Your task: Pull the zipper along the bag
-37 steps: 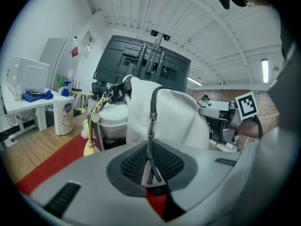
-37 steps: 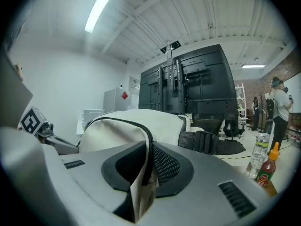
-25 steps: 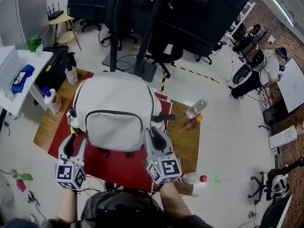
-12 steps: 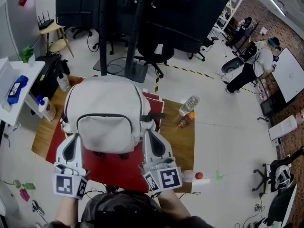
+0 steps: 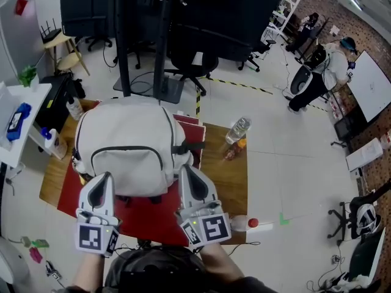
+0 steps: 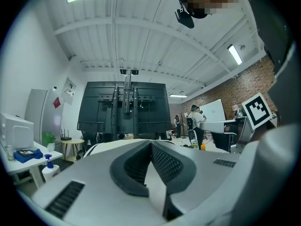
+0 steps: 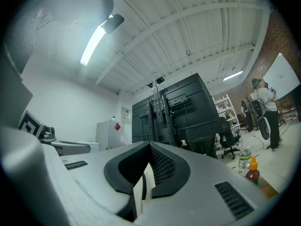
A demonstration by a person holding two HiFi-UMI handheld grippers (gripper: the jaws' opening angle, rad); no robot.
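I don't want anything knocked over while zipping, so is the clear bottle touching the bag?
Apart. The head view shows a strip of bare table between the clear bottle and the bag.

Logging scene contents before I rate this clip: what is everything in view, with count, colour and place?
backpack: one, pale grey, on the red mat
mat: one, red, on the table
table: one, wooden, centre
clear bottle: one, on the table right of the backpack
sauce bottle: one, orange cap, beside the clear bottle
red-capped bottle: one, table's near right corner
white bottles: two, table's left side
screen stand: one, black, behind the table
person: one, far right
left gripper: one, grey, fingers just closed on the backpack's lower edge
right gripper: one, grey, likewise
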